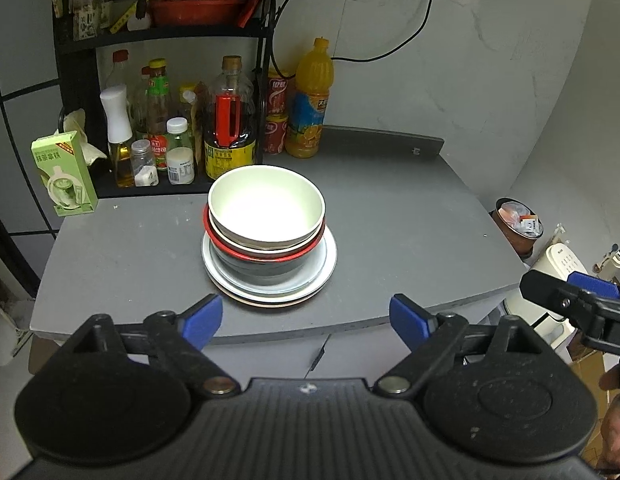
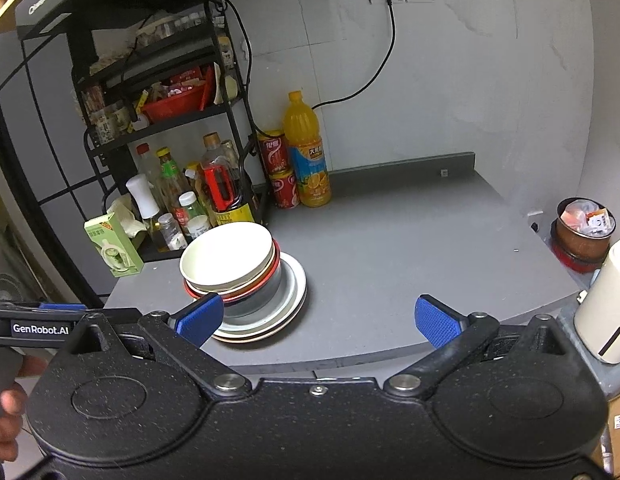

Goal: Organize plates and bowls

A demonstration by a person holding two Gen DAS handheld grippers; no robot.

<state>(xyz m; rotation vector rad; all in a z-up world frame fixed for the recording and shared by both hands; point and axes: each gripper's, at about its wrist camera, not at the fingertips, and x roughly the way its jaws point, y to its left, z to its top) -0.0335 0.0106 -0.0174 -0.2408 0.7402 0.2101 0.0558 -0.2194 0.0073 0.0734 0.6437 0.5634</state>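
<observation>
Left wrist view looks down on a grey counter point(image 1: 390, 216), and everything is best placed from the stack of dishes at its middle. That stack is built on nested plates point(image 1: 270, 292); on them sits a dark bowl with a red rim point(image 1: 266, 258), and nested in it a white bowl point(image 1: 266, 204) on top, all upright.

Nearer the camera than the stack, the left gripper point(image 1: 306, 316) hangs with its blue pads spread wide on either side of the stack's front edge, touching nothing and holding nothing. Off to the stack's right, the right gripper point(image 1: 582, 296) shows only partly.

From the right wrist view, the right gripper's point(image 2: 320, 320) jaws are likewise released and empty; one blue pad point(image 2: 200, 316) overlaps the stack's near edge in the picture, but contact cannot be told.

Behind the stack stands a black rack of sauce bottles point(image 1: 230, 120), an orange juice bottle point(image 1: 312, 100) to the rack's right, and a green carton point(image 1: 64, 174) to the stack's left.
</observation>
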